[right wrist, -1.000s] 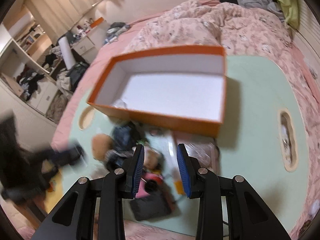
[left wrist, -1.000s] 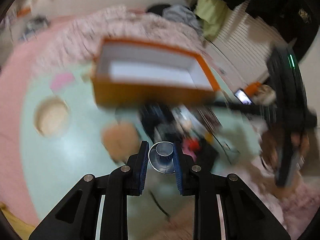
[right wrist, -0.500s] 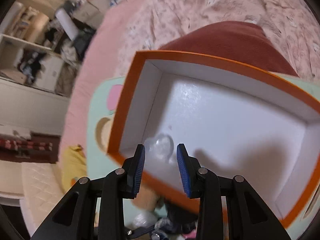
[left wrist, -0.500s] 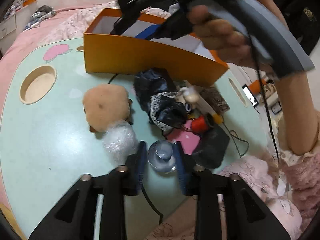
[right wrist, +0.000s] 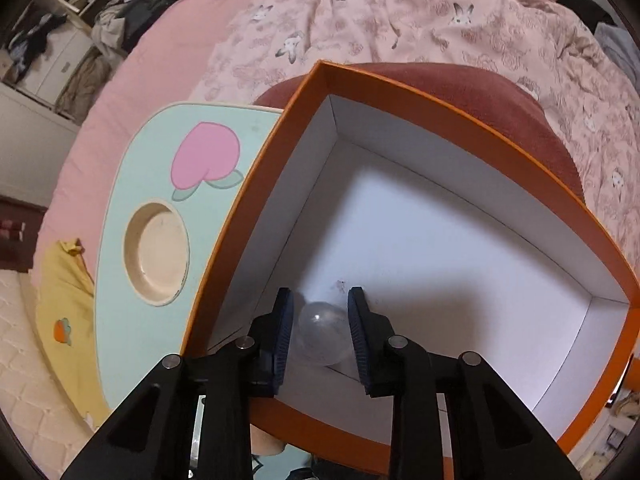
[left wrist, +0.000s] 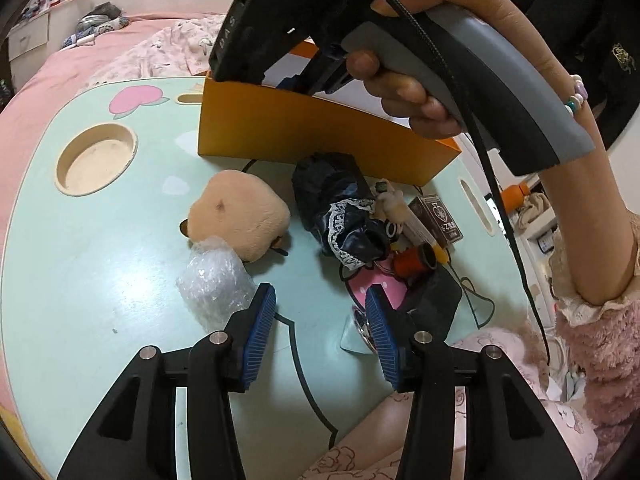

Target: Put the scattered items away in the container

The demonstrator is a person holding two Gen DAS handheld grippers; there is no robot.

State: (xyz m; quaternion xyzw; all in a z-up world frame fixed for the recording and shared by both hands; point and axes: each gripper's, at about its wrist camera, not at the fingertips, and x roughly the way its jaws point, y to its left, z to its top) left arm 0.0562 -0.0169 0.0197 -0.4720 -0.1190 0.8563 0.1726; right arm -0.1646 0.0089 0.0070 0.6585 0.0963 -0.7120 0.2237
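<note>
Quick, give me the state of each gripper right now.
Left gripper: open, jaws just opening, nothing between them.
Right gripper: jaws just closing around the clear ball inside the orange box; contact cannot be told.

Left claw (left wrist: 320, 334) angled steeply down over the worktop (left wrist: 80, 264), blue pads parted, jaws just been opening, nothing between them; black arms enter from 6 o'clock. Right claw (right wrist: 320, 326) pointing almost straight down, jaws just been closing, pads narrowly set either side of a clear ball (right wrist: 322, 338), contact unclear. In left wrist view, right hand (left wrist: 412, 92) at 1 o'clock, fingers wrapped round grey handle, bare forearm running down to pink cuff at 4 o'clock.
</note>
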